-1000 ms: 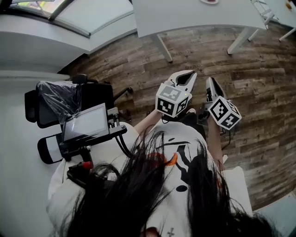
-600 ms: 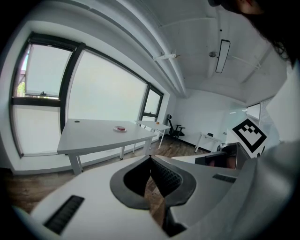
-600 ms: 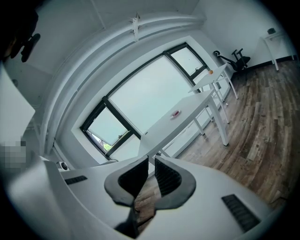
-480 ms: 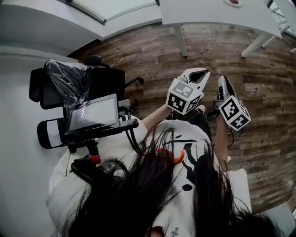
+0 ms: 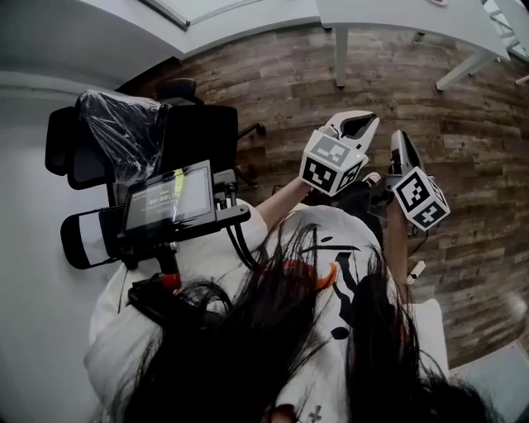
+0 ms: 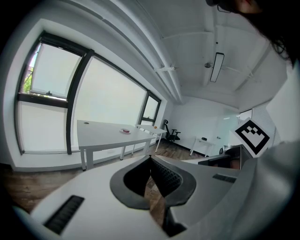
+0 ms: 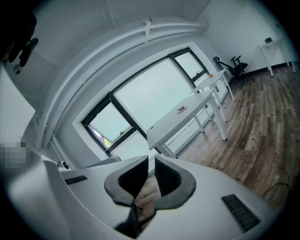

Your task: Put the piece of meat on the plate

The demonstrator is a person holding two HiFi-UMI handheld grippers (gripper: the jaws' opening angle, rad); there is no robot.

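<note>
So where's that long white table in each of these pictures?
Head view: the white table lies along the top edge, right of centre.
Left gripper view: left of centre, at mid-height.
Right gripper view: centre, slanting toward the upper right.
Shared landmark: the wood-plank floor under its legs.

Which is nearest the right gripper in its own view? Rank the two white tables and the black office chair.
1. Long white table: centre, by the window.
2. Second white table: behind it, further right.
3. Black office chair: far upper right.
</note>
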